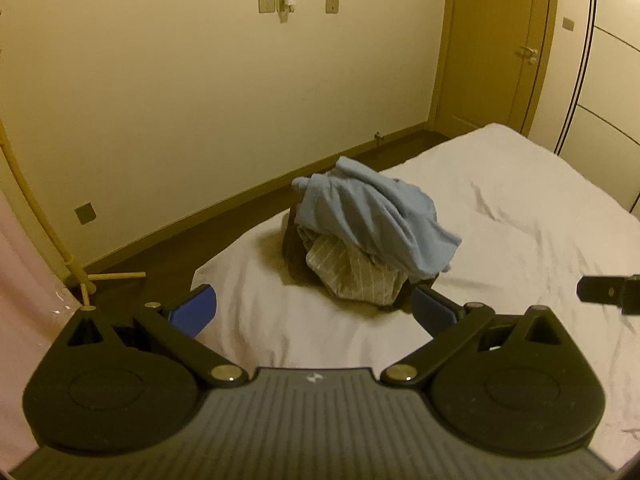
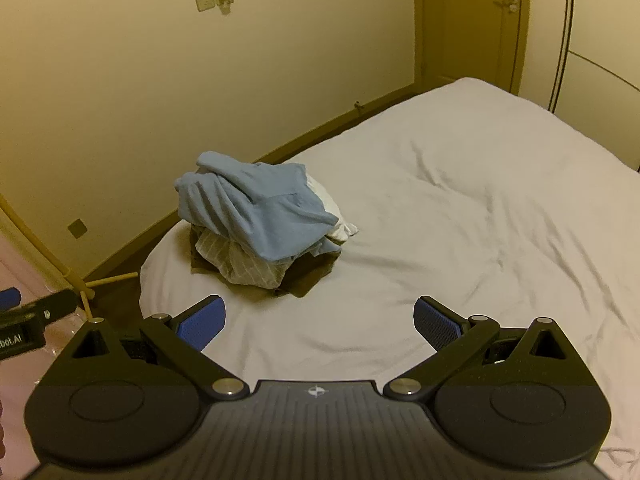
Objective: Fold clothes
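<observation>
place: home bedroom | cues: white-sheeted bed (image 2: 480,208); closed door (image 1: 500,40); wall sockets (image 1: 266,3)

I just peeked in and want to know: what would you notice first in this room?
First, the heap of clothes near the corner of the white bed, with a light blue garment draped over a striped one. Next, the left gripper and right gripper, both with blue fingers spread open and holding nothing, short of the heap.
</observation>
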Available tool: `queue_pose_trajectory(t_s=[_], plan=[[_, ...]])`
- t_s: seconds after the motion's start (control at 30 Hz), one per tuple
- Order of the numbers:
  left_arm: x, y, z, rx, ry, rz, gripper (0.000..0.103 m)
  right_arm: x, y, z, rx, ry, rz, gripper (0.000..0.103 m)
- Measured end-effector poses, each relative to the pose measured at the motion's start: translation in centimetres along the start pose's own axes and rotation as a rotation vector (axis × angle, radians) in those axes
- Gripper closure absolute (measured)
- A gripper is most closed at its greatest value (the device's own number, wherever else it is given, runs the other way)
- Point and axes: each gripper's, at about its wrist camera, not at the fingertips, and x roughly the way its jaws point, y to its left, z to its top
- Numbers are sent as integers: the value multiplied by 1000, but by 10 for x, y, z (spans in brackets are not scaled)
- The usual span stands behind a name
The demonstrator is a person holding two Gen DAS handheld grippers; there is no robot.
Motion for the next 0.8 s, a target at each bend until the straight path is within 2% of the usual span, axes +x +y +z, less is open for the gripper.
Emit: queue_pose_trajectory(t_s=[0.1, 0.17, 0.2, 0.3, 0.37, 0.4, 0.53, 0.8], plan=[[6, 0, 2, -6, 4, -6, 1, -1, 0, -1, 0, 0, 2, 0], [-3, 0, -26, 5, -91, -8, 1, -2, -1, -2, 0, -1, 3, 0], [-8, 0, -35, 4, -101, -14, 1, -2, -1, -3, 0, -1, 3, 0], [-20, -1, -56, -2, -89, -30, 1, -3, -1, -4, 1, -1, 5, 0], [-15, 0, -53, -5, -15, -26, 1, -4, -2, -5, 1, -1, 6, 0], [-16, 0, -54, -7, -5, -25, 1, -4, -2, -6, 1, -2, 7, 0], [-19, -1, -63, -1, -8, -26, 1, -3, -2, -6, 5, 2, 0, 0], [-14, -2, -51, 25, 17, -28, 1, 2, -4, -7, 25, 14, -1, 0]])
